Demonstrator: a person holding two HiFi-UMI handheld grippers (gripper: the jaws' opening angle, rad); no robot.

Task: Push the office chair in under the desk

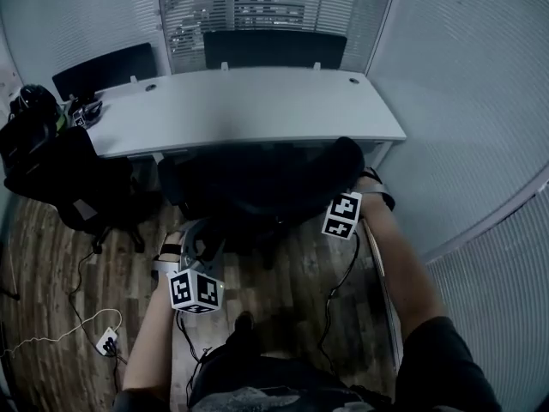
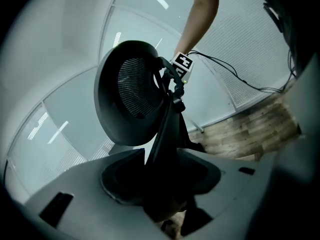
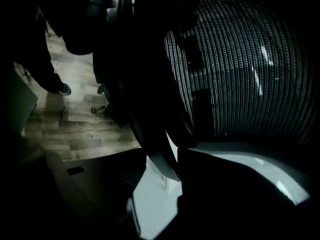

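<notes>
Glass-walled office with blinds, wood plank floor [image 1: 287, 294], and a long pale grey desk [image 1: 257, 101] across the top of the head view. Far left, a spare black swivel chair [image 1: 81, 183] piled with dark gear, clear of the work. Left gripper [image 2: 167, 184] is at the back of the black mesh office chair [image 1: 274, 174], low on its left side. The dark central strut runs between the jaws and fills the gap, so it reads as clamped on the strut. The chair sits at the desk's near edge with the seat apparently already under the top and the backrest outside, between both grippers. Right gripper [image 3: 162, 184] is on the backrest's right edge, with the rim crossing between the jaws and seemingly pinched, though that view is dark. Step in hand looks like mid-push, partly done. Next move likely needs an even forward shove from both sides so the chair doesn't swivel, until the backrest nears the desk edge. Watch the black cables [image 1: 339, 286] on the floor by the castors.
</notes>
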